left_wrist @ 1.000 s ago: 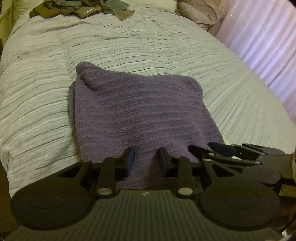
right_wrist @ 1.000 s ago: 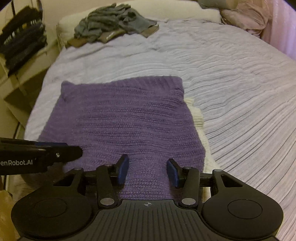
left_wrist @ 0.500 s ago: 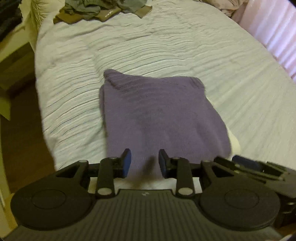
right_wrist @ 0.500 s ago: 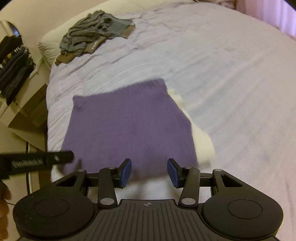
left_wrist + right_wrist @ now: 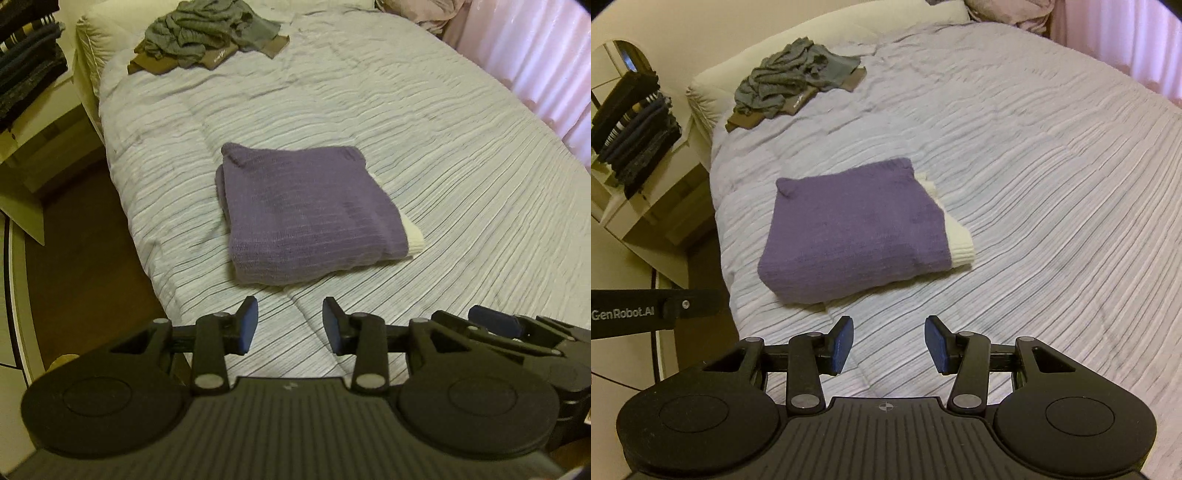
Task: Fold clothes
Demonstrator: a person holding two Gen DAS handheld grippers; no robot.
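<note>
A folded purple knit sweater (image 5: 306,218) lies on the striped bed cover, on top of a white folded garment (image 5: 412,234) whose edge sticks out on its right. It also shows in the right wrist view (image 5: 853,229), with the white garment (image 5: 960,240) beside it. My left gripper (image 5: 290,325) is open and empty, held back from the sweater's near edge. My right gripper (image 5: 889,341) is open and empty, also short of the sweater. The right gripper's body shows at the left wrist view's lower right (image 5: 495,325).
A heap of grey and brown unfolded clothes (image 5: 207,33) lies at the far end of the bed (image 5: 461,166). A shelf with stacked dark clothes (image 5: 631,125) stands left of the bed. Pink curtains (image 5: 535,55) hang on the right. Brown floor (image 5: 85,258) lies to the left.
Both grippers have pulled back and up from the purple sweater, which now lies farther off and free of them. Both stayed open.
</note>
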